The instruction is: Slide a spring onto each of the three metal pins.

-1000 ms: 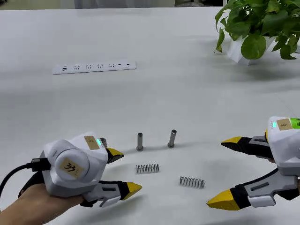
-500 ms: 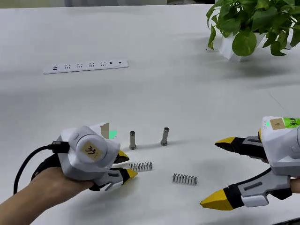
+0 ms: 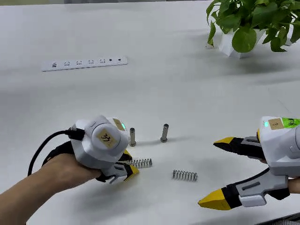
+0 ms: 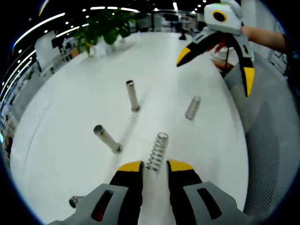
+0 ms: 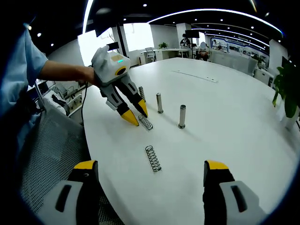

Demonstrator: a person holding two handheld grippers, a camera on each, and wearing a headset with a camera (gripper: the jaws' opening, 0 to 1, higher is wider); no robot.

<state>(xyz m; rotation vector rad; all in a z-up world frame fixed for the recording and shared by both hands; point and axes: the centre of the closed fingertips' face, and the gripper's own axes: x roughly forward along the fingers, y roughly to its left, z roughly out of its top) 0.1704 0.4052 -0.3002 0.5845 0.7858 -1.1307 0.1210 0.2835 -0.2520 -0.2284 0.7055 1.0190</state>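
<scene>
White desk (image 3: pixel 187 70) | left gripper (image 4: pixel 154 168) pitched down, jaws slightly apart astride the spring (image 4: pixel 157 150) end | right gripper (image 3: pixel 214 172) gaping near front edge | left gripper view catches third pin (image 4: pixel 75 201)

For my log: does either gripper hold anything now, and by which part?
Nothing is held. The left gripper straddles one end of a spring, jaws apart; the right gripper is open and empty.
</scene>
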